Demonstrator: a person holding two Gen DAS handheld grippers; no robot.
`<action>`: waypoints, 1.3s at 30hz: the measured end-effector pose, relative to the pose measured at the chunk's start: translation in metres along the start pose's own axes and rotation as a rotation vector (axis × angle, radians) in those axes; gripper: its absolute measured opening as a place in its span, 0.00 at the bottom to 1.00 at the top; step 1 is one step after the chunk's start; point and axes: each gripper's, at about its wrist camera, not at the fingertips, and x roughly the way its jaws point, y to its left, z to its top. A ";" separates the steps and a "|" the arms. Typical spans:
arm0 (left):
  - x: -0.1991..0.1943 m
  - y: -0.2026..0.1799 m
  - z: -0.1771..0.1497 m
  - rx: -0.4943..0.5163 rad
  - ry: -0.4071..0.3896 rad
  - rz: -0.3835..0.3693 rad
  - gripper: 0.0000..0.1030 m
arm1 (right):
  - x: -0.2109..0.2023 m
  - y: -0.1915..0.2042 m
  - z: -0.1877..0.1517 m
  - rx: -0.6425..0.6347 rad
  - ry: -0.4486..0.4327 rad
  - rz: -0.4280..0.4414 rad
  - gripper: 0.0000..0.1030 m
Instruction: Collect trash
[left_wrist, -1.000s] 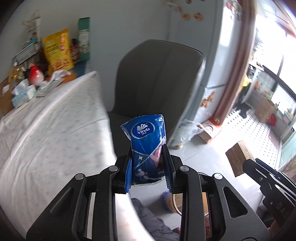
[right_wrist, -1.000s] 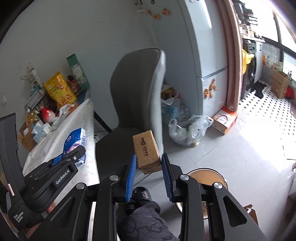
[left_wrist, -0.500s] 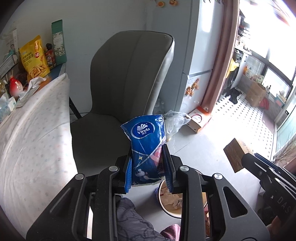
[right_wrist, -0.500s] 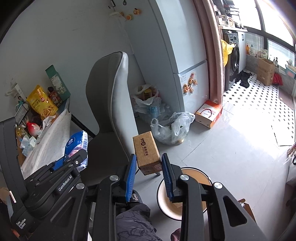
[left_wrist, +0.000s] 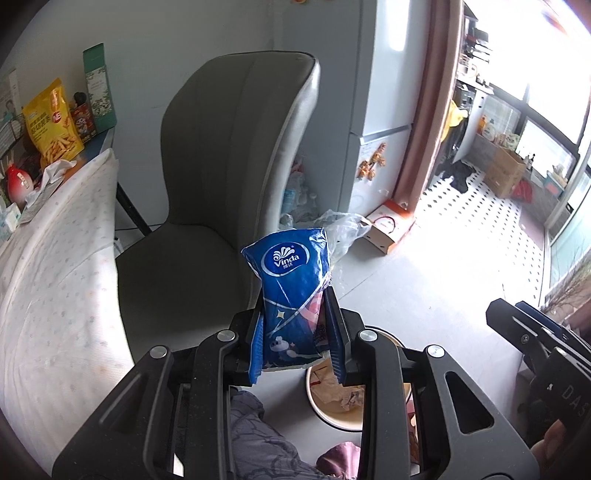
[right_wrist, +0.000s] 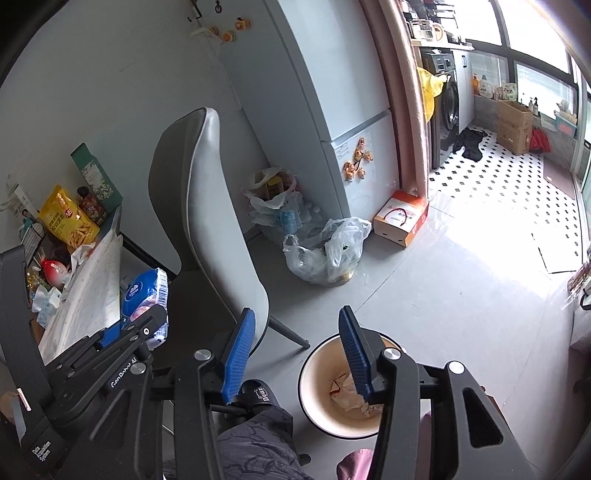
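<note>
The left hand-held gripper (left_wrist: 297, 328) is clenched on a blue Vinda tissue packet (left_wrist: 290, 295), its two blue pads pressing the packet's lower half while the printed top stands up past the fingertips. The right hand-held gripper (right_wrist: 297, 350) has nothing between its jaws; they are opening, and no cardboard or wrapper shows in the gap. Below it stands the round, white-rimmed trash bin (right_wrist: 308, 398) on the grey floor, already holding crumpled paper scraps.

The risk lies with the packet. In the left wrist view only part of the bin (left_wrist: 314, 398) shows behind the gripper's body, near and a little to the right of the packet's bottom edge, so a release from here could, I judge, drop the packet on the rim or onto the floor beside the person's dark trouser leg (left_wrist: 258, 439). The packet is also light and slack; it may cling to one pad and fall askew. The grey chair (left_wrist: 221, 184) stands close on the far left, and its seat could catch a swing that way.

Both grippers tilt steeply downward, side by side. The left one shows at the left edge of the right wrist view, packet still clear of the bin, over the chair seat beside the cloth-covered bench (right_wrist: 88, 280).
</note>
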 end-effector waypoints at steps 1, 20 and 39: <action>0.001 -0.004 0.000 0.007 0.001 -0.005 0.28 | -0.001 -0.005 0.000 0.013 0.000 -0.003 0.46; 0.008 -0.082 -0.006 0.101 0.046 -0.158 0.47 | -0.038 -0.094 0.000 0.145 -0.066 -0.111 0.46; -0.069 -0.032 0.003 0.022 -0.117 -0.035 0.93 | -0.074 -0.059 -0.002 0.094 -0.122 -0.033 0.77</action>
